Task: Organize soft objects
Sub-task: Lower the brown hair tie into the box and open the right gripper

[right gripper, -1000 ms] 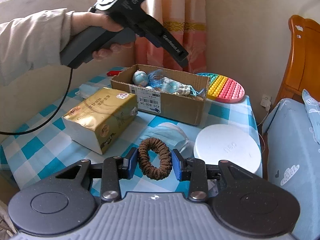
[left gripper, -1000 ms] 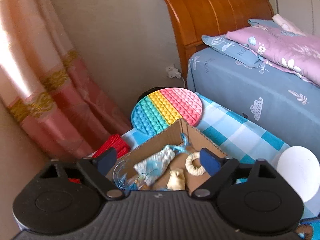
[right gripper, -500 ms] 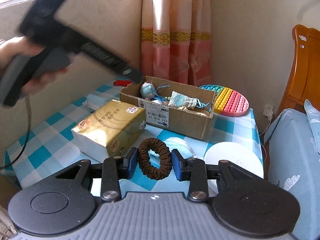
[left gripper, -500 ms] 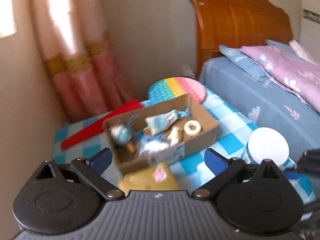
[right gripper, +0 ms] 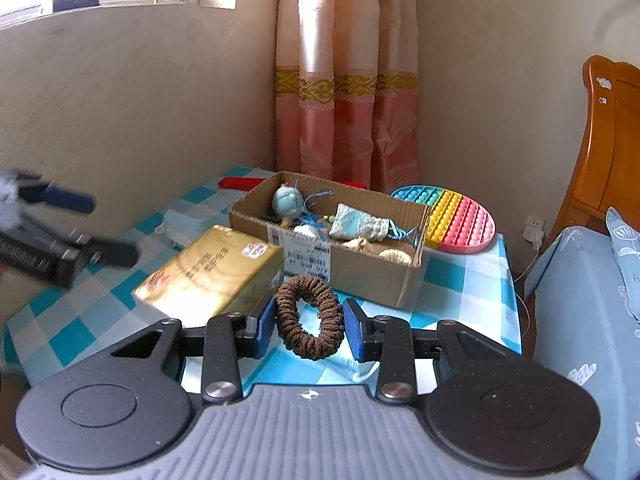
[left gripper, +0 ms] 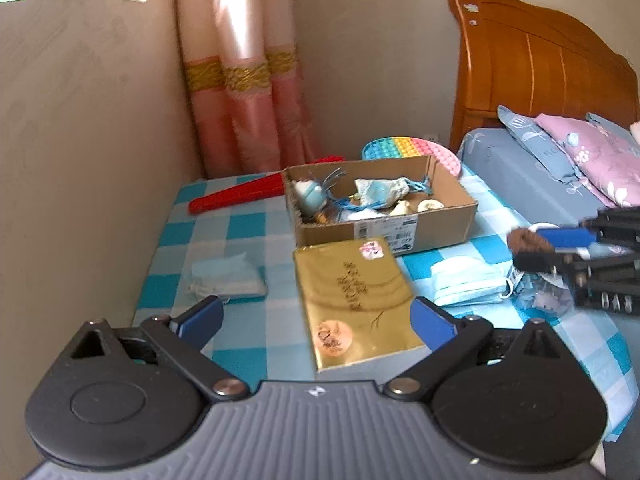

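Gripper on the right (right gripper: 309, 322) is clamped on a brown scrunchie (right gripper: 309, 317), which stands upright between the blue pads at lower centre of the right wrist view; the same scrunchie (left gripper: 528, 241) shows blurred at the right edge of the left wrist view. Left gripper (left gripper: 316, 318) has its jaws spread wide with nothing between them, low in its frame above the gold tissue pack (left gripper: 354, 298).

Beyond the scrunchie, at mid-frame, sits the cardboard box (right gripper: 372, 276) that holds several small soft items, among them a pale blue ball toy (right gripper: 287, 203) and a blue-white pouch (right gripper: 358, 222). The tissue pack (right gripper: 212, 272) lies just left of the box, close to its front wall. A rainbow pop-it pad (right gripper: 452, 220) lies at the box's right end. On the checked worktop (left gripper: 240, 232) a red folded fan (left gripper: 240, 196) lies left of the box, a blue cloth pack (left gripper: 226, 280) left of the tissue pack, and a face mask (left gripper: 466, 284) to its right. A pink curtain (right gripper: 344, 80) hangs behind, and the bed (left gripper: 540, 168) fills the right of the left wrist view.

Compared with a second ago, the left gripper has pulled back from over the box and dropped lower; it now appears blurred at the left edge of the right wrist view. The right gripper has carried the scrunchie nearer the box, and the white round lid seen earlier has left that view.
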`<state>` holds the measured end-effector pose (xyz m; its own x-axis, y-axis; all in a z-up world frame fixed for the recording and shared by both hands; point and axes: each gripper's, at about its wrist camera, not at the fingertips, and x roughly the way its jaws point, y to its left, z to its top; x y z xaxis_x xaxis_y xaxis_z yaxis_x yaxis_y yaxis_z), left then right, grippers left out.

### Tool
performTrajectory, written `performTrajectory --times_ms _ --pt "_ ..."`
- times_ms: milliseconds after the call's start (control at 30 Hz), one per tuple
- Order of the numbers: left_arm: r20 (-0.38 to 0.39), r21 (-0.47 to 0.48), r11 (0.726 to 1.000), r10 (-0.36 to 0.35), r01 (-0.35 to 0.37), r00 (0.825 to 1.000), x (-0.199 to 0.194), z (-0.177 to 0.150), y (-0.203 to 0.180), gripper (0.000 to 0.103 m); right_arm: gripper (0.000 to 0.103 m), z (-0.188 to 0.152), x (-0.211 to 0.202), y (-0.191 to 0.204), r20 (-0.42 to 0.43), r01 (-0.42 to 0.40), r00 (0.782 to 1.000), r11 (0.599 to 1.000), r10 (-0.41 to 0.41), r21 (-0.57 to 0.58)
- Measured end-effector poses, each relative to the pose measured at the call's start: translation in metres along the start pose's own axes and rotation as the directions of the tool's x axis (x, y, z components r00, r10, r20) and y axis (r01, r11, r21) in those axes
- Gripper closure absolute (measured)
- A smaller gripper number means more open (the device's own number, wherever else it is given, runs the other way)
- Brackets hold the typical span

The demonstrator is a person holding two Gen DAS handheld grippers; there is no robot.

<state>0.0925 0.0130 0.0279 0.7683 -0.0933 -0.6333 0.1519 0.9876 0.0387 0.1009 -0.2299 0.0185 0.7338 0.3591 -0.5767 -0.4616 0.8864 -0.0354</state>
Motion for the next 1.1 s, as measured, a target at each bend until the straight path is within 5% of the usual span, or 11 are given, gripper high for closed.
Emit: performTrajectory --times_ms 700,1100 --pt "-0.069 -0.032 0.998 0.053 -0.055 0.996 0.012 -0.022 0.013 0.003 0.061 0.097 0.103 -0.025 -0.033 0.034 0.999 0.998 -0.036 -0.061" --pt "-0.097 -0.067 0.994 0.080 -0.086 0.992 0.014 -0.030 0.026 0.003 0.060 0.127 0.162 -0.006 -0.132 -0.102 0.987 0.994 0.094 -0.050"
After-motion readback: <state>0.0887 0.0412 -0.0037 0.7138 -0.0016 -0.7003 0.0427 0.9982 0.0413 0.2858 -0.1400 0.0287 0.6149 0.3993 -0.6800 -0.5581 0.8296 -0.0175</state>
